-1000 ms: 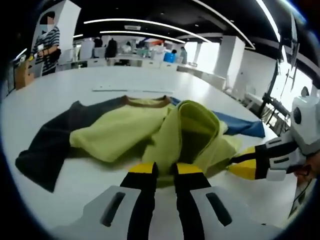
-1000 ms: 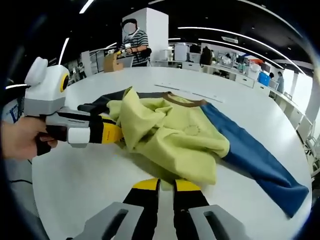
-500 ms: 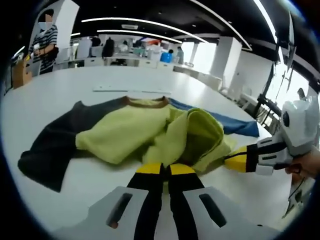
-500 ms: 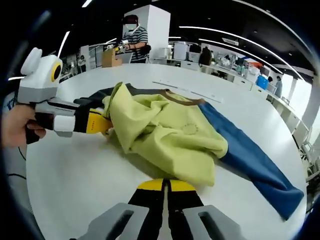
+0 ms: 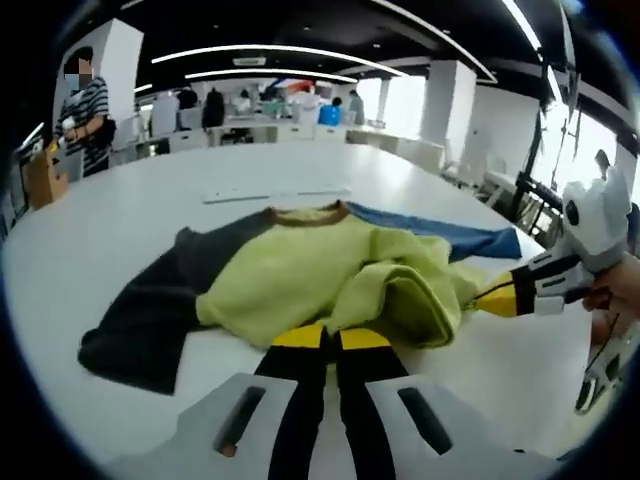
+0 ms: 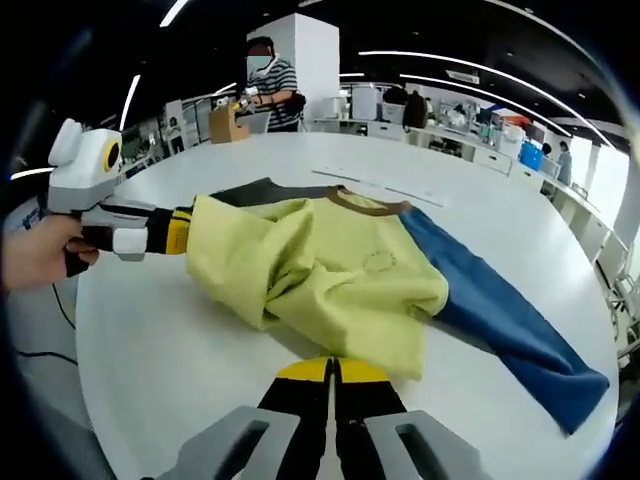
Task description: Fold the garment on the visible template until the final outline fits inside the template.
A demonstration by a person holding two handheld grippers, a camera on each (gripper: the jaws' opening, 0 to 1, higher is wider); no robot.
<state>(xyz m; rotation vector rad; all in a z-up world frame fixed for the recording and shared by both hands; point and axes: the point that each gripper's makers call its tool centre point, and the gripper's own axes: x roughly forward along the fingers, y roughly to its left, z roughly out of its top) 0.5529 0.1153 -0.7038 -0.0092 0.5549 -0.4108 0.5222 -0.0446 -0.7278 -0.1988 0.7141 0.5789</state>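
A yellow-green sweatshirt (image 5: 300, 275) (image 6: 340, 265) with a brown collar lies crumpled on the white table (image 5: 120, 200) (image 6: 180, 370). Its dark sleeve (image 5: 150, 310) (image 6: 250, 190) and blue sleeve (image 5: 450, 237) (image 6: 510, 330) spread out to opposite sides. My left gripper (image 5: 322, 336) (image 6: 178, 233) is shut on one corner of the yellow hem. The right gripper (image 6: 333, 371) (image 5: 497, 297) is shut on the hem's other end. The hem stretches between them, and a loose fold bunches near the middle.
A thin pale strip (image 5: 270, 193) (image 6: 365, 185) lies flat on the table beyond the collar. A person in a striped shirt (image 5: 85, 105) (image 6: 270, 85) stands at the far edge beside a cardboard box. Desks and more people fill the background.
Both grippers' jaws closed on the hem and moved apart. The raised hump of yellow fabric has dropped and spread lower across the table.
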